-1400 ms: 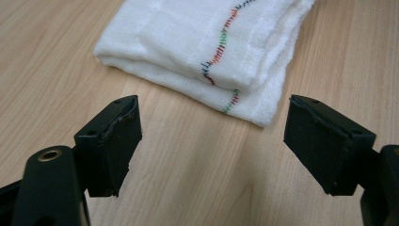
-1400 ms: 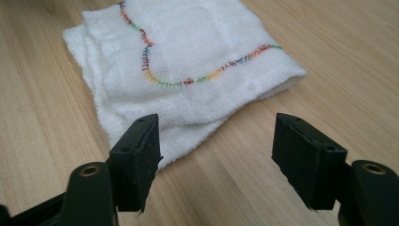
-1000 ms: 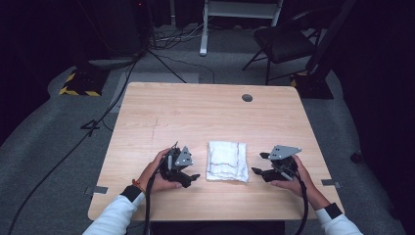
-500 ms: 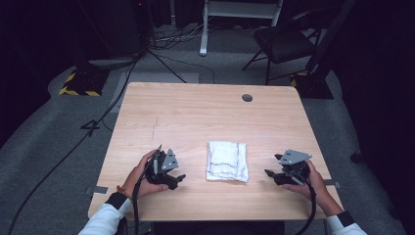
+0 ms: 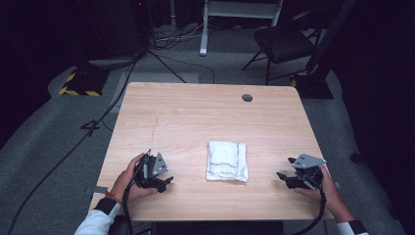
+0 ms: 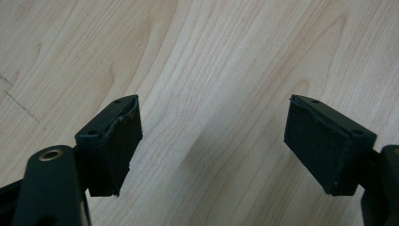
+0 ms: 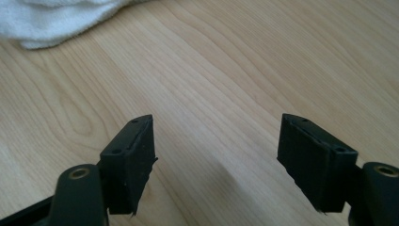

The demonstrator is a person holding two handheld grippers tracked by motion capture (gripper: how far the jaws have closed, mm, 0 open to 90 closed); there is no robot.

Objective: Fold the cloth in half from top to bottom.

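A folded white towel (image 5: 226, 161) lies on the table (image 5: 195, 112) between the left gripper (image 5: 166, 182) and right gripper (image 5: 283, 177) — both spread wide, empty. Soft, light, probably limp; best pinched at an edge.

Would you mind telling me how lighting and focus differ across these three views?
High view: table lit, surroundings dark. Left gripper view: wood sharp, soft shadow between the open jaws. Right gripper view: folded towel slightly washed out and soft at the top edge.
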